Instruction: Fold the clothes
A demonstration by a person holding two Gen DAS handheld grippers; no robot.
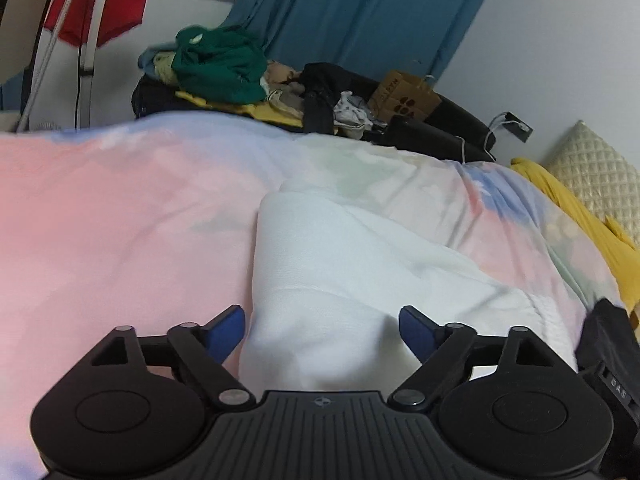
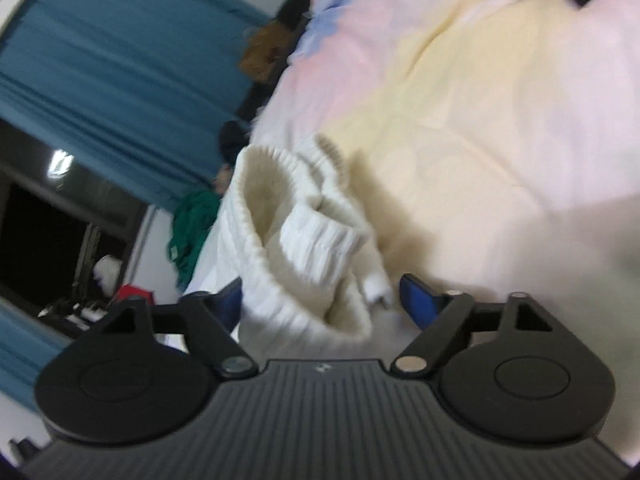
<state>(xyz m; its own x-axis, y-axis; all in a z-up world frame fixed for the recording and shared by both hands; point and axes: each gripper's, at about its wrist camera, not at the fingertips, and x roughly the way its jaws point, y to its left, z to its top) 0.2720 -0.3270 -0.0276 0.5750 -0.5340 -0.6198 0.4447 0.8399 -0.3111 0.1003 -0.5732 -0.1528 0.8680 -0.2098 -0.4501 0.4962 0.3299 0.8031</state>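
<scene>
We have the white garment (image 1: pixel 340 264) lying on the pastel bedspread (image 1: pixel 120 220), its long axis running away from our left gripper (image 1: pixel 322 330), whose jaws stand wide with the cloth's near end between them, unpinched. Our right gripper (image 2: pixel 320 300) is also spread wide, straddling the ribbed cuff or hem (image 2: pixel 288 240); through the blur it seems bunched, and this hand looks nearer a grab
</scene>
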